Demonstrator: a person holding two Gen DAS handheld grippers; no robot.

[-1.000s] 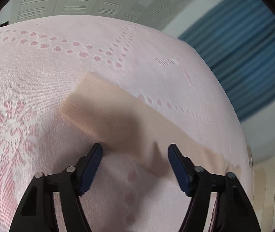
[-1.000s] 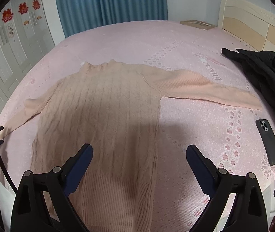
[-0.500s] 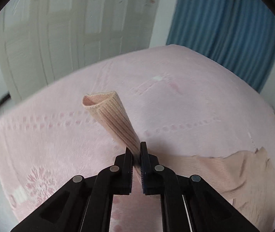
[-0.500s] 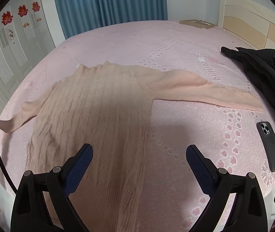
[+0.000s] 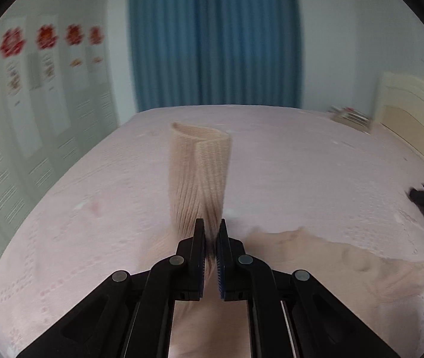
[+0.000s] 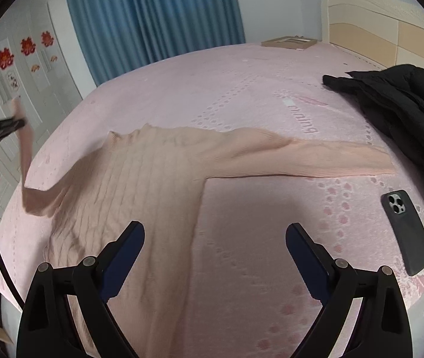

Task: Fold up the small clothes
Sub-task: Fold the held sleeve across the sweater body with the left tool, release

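While clamped in left tongs, sweater sleeve aloft.

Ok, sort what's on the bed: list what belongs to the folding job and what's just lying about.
Part of the job:
- peach sweater, spread flat on the bed
- its sleeve, lifted and pinched in the left gripper
- right gripper, open above the sweater

Just lying about:
- black jacket
- phone, face down
- flat box at the far edge
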